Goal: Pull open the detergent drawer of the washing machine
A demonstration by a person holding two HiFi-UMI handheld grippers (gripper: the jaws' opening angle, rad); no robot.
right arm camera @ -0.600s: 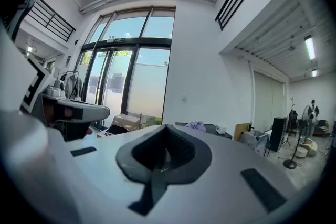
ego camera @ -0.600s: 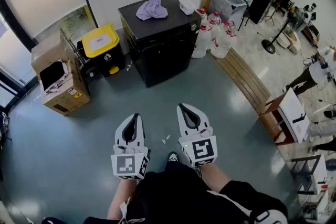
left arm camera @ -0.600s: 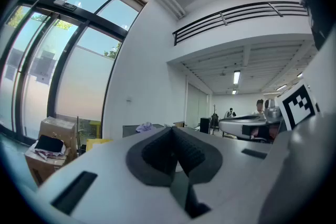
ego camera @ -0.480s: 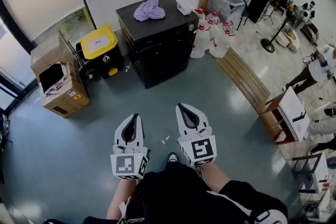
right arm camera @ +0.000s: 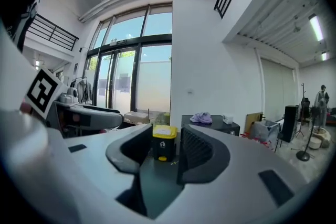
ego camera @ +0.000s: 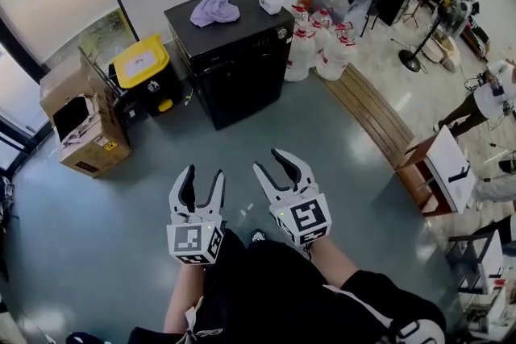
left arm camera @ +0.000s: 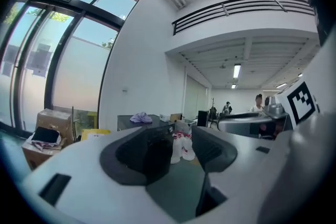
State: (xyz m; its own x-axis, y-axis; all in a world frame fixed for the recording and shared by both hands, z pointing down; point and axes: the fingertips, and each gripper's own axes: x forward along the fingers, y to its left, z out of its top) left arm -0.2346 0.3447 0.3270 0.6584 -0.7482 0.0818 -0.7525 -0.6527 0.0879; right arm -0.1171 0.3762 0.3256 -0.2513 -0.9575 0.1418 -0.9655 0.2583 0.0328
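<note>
The washing machine (ego camera: 234, 68), a boxy matte-black cabinet, stands against the white wall at the far edge of the glossy grey floor (ego camera: 121, 213), well apart from me. Its front is too dark for me to pick out the drawer. A crumpled lilac cloth (ego camera: 214, 6) lies on its flat top. White jugs (ego camera: 318, 52) stand just beside it on one side and a yellow-lidded bin (ego camera: 143, 64) on the other. My left gripper (ego camera: 202, 173) frames the jugs in its own view, and my right gripper (ego camera: 267, 161) frames the bin. Both pairs of jaws stand apart with nothing between them; a moment ago they were together.
</note>
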